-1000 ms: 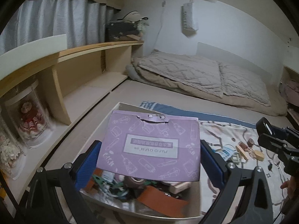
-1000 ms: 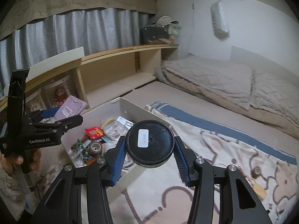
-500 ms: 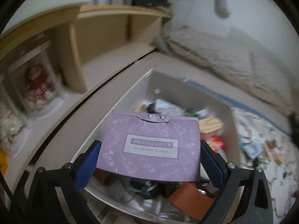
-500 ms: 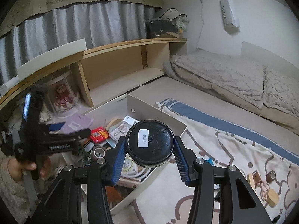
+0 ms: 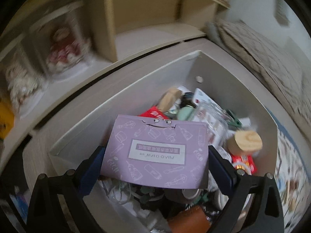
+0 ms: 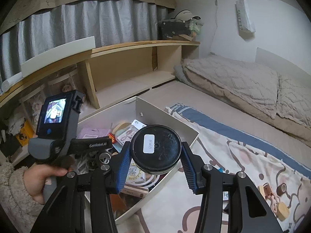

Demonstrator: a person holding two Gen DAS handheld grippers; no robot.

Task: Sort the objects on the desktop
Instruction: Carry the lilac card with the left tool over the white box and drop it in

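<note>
Purple card packet (image 5: 155, 151) sits tight between my left gripper's (image 5: 155, 155) blue pads. A second ago that view looked out at the bed; now it tips down into the white box (image 5: 120, 99), right over the jumble inside, so I think the drop is close.

From the right wrist, my right gripper (image 6: 155, 153) still squeezes the round black tin (image 6: 155, 149) above the box's near right edge, barely moved. It goes in next.
</note>
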